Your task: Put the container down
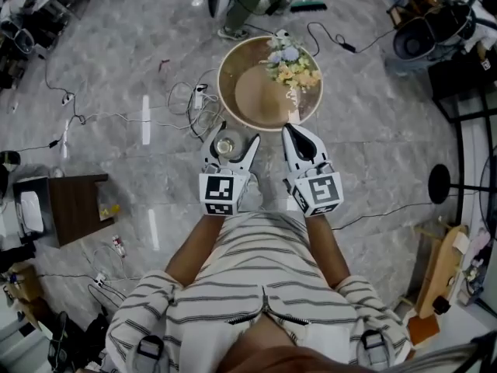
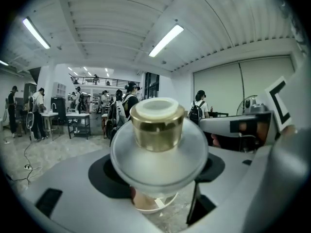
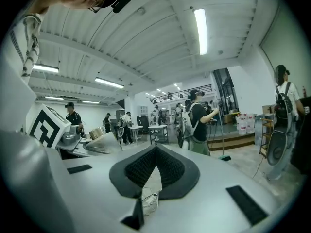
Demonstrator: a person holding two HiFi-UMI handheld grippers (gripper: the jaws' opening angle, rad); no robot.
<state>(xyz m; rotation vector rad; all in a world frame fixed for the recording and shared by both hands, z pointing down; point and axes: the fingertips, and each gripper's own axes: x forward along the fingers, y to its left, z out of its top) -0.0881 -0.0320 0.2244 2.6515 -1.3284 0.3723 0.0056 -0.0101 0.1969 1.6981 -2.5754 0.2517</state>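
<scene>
A clear glass container (image 2: 158, 152) with a gold lid (image 2: 156, 125) sits between the jaws of my left gripper (image 2: 158, 178), which is shut on its wide body. From the head view the container (image 1: 226, 144) shows in the left gripper (image 1: 231, 140), held above the floor just short of a round wooden table (image 1: 252, 95). My right gripper (image 1: 289, 130) hangs beside it at the same height. Its black pads (image 3: 167, 166) meet at the tips with nothing between them, so the right gripper (image 3: 155, 159) is shut and empty.
A bunch of flowers (image 1: 292, 64) lies on the far right part of the round table. Cables and a power strip (image 1: 199, 99) trail over the floor to its left. A dark side table (image 1: 74, 208) stands at the left. A person's legs (image 1: 248, 6) are beyond the table.
</scene>
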